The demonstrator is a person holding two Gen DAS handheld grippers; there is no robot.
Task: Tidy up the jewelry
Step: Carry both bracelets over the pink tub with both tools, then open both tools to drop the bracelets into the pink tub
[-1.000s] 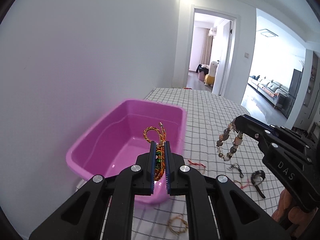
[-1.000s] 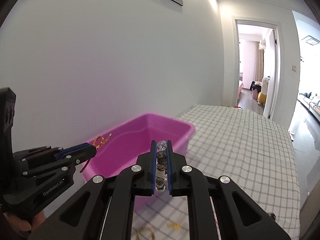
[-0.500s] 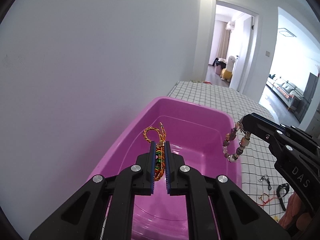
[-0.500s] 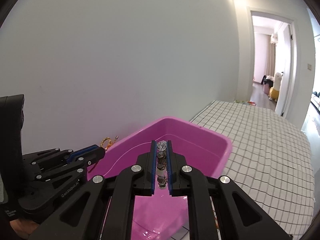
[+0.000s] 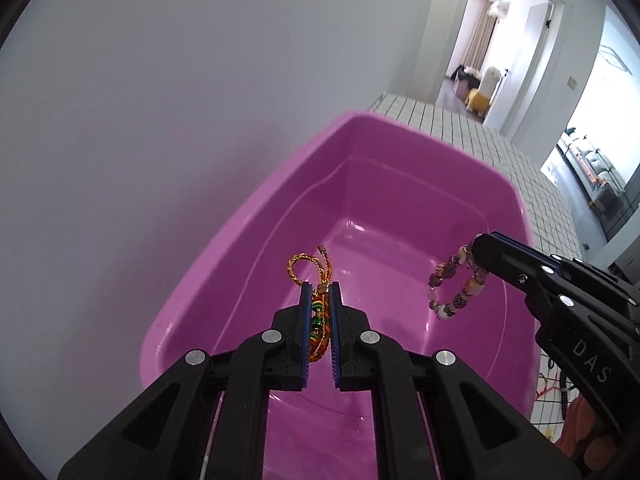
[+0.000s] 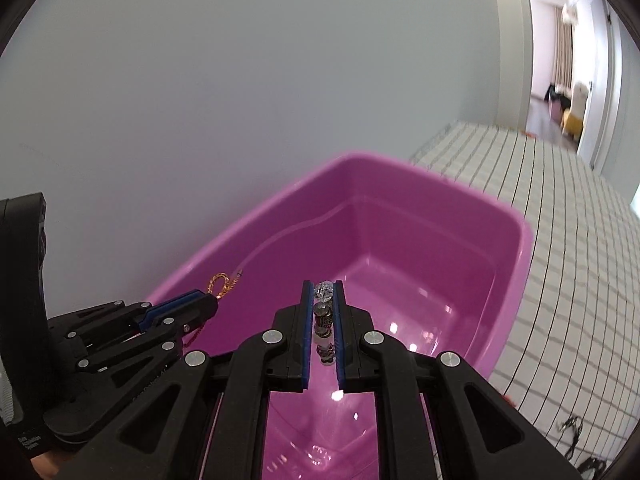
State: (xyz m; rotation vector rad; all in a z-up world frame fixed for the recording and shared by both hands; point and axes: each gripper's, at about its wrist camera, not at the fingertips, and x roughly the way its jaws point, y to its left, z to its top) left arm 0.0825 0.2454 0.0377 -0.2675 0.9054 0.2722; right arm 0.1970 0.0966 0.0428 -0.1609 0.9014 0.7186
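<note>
A pink plastic tub stands against the white wall on a checked cloth. My left gripper hangs over the tub's left half, shut on an orange braided bracelet whose loop sticks out past the pads. To its right, over the tub's right half, my right gripper is shut on a beaded bracelet that dangles as a ring of pale and dark beads. In the right wrist view the left gripper shows at the lower left with the orange bracelet.
The checked cloth stretches right of the tub toward an open doorway. Small dark and red jewelry pieces lie on the cloth at the lower right. The white wall runs close along the tub's left side.
Both grippers have moved left and down from above the cloth to over the tub, each still holding its bracelet. The tub now fills the middle of both views.
</note>
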